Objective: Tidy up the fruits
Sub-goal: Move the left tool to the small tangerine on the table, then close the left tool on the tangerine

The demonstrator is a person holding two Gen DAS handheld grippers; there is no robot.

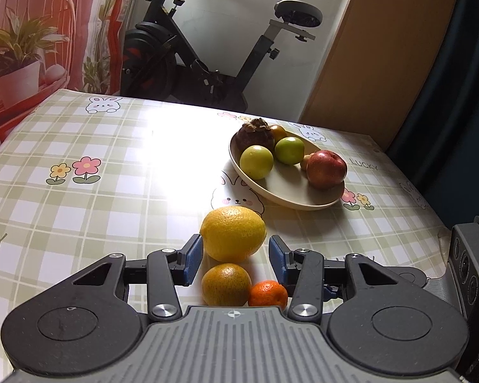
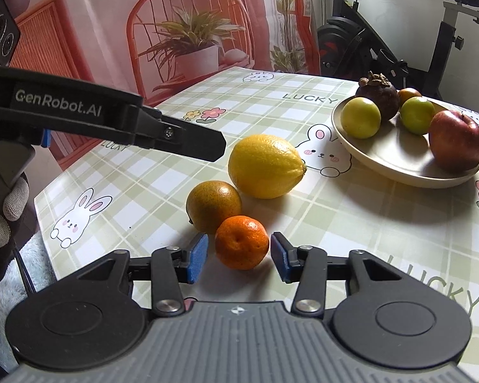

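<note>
Left gripper [image 1: 236, 257]: jaws spread, lemon [image 1: 233, 233] sits between the blue pads, left pad [image 1: 193, 260] touching or nearly touching its skin, right pad apart. Greenish-yellow citrus [image 1: 226, 284] and small mandarin [image 1: 267, 293] lie nearer the gripper body, on the checked tablecloth [image 1: 79, 210].

Right gripper [image 2: 239, 260]: jaws spread, mandarin [image 2: 242, 242] between the pads, a gap on both sides.

Beige plate [image 2: 383, 162] well beyond, holding a red apple [image 2: 456, 140], two green fruits, a mangosteen [image 2: 378, 94] and a small orange fruit.
</note>
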